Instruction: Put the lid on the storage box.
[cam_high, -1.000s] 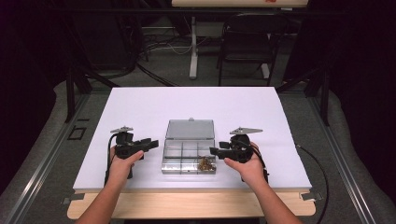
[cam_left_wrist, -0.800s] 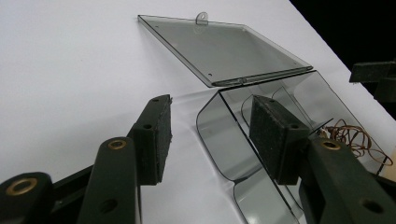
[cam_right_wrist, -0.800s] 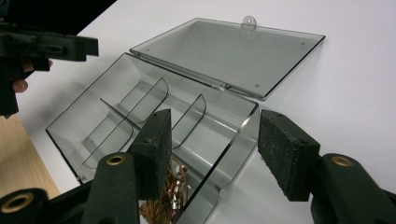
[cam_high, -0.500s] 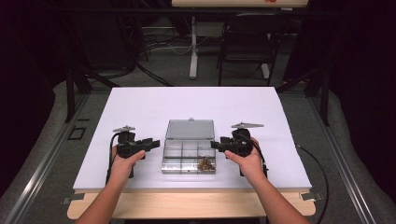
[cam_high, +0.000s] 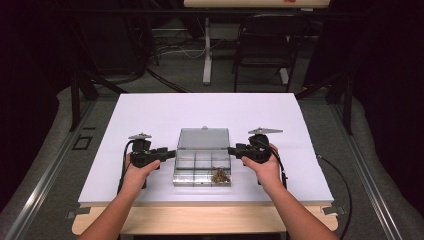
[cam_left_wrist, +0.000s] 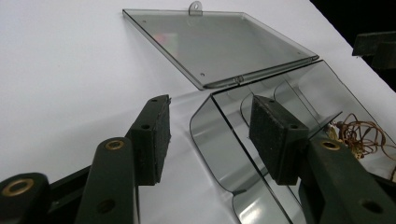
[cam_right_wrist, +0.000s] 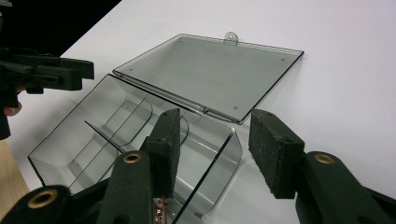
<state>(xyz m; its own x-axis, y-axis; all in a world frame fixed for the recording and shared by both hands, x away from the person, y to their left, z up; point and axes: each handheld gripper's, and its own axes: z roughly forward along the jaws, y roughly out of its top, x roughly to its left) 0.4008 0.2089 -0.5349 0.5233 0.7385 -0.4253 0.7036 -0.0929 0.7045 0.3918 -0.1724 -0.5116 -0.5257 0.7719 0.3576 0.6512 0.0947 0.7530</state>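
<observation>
A clear plastic compartment box (cam_high: 200, 161) lies open in the middle of the white table (cam_high: 200, 107), its lid (cam_high: 203, 138) flat behind it. A tangle of thin brown chain (cam_high: 219, 175) sits in the near right compartment. My left gripper (cam_high: 170, 153) is at the box's left side, open. In the left gripper view, the left gripper (cam_left_wrist: 212, 121) straddles the box's curved end wall (cam_left_wrist: 219, 154), one pad inside and one outside. My right gripper (cam_high: 232, 150) is open at the right side. In the right gripper view, the right gripper (cam_right_wrist: 219, 140) straddles the box's right wall (cam_right_wrist: 233, 149).
Bare white tabletop surrounds the box on every side. The table's wooden front edge (cam_high: 200, 220) runs below the person's forearms. A dark chair (cam_high: 270, 45) and a table leg (cam_high: 207, 50) stand on the floor beyond the far edge.
Both grippers have edged slightly inward and forward along the box's ends. The box and its lid have not moved.
</observation>
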